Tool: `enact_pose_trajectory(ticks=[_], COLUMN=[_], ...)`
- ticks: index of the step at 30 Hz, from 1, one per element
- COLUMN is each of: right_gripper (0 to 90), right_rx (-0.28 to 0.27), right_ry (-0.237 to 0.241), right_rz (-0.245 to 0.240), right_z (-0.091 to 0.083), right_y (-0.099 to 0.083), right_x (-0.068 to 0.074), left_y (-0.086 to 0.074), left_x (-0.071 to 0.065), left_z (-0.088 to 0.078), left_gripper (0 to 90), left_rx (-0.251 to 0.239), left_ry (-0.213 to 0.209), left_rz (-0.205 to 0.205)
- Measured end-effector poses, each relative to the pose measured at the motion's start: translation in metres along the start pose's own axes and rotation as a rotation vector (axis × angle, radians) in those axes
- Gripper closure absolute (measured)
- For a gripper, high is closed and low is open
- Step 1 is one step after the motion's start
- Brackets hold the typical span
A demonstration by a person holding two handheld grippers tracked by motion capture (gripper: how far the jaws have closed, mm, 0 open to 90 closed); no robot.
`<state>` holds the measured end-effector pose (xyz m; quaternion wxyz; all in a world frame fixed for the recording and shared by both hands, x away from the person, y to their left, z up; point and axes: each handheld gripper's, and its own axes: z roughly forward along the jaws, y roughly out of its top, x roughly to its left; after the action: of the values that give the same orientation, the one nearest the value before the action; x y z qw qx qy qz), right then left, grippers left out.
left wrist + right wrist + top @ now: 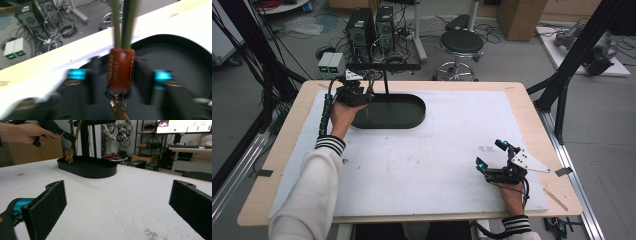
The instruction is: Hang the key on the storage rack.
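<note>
Red-brown sleeve on a green cord, hung from the black stand above the black tray.
A dark ring and small brass-coloured pendant hang below the sleeve. Left gripper: fingers released, part open either side of the sleeve, contact unclear through blur. Right gripper: fingers wide open, empty, resting on the white counter.

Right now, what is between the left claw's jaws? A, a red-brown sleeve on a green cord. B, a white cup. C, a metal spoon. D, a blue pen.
A: in the left gripper view the red-brown sleeve hangs on the green cord between the left claw jaws, above the black tray.
</note>
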<state>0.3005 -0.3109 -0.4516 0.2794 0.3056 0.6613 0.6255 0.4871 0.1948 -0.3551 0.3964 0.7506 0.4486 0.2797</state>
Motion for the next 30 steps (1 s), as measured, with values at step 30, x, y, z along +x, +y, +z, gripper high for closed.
enact_pose_trajectory(ticks=[30], right_gripper=[0.3], right_rx=[-0.007], right_ry=[-0.006], right_rz=[0.004], right_z=[-0.001], right_y=[0.0], right_x=[0.001], left_y=[-0.156], left_x=[0.0], left_z=[-0.148], left_gripper=[1.7], left_rx=[-0.442], left_ry=[-0.31], left_rz=[0.018])
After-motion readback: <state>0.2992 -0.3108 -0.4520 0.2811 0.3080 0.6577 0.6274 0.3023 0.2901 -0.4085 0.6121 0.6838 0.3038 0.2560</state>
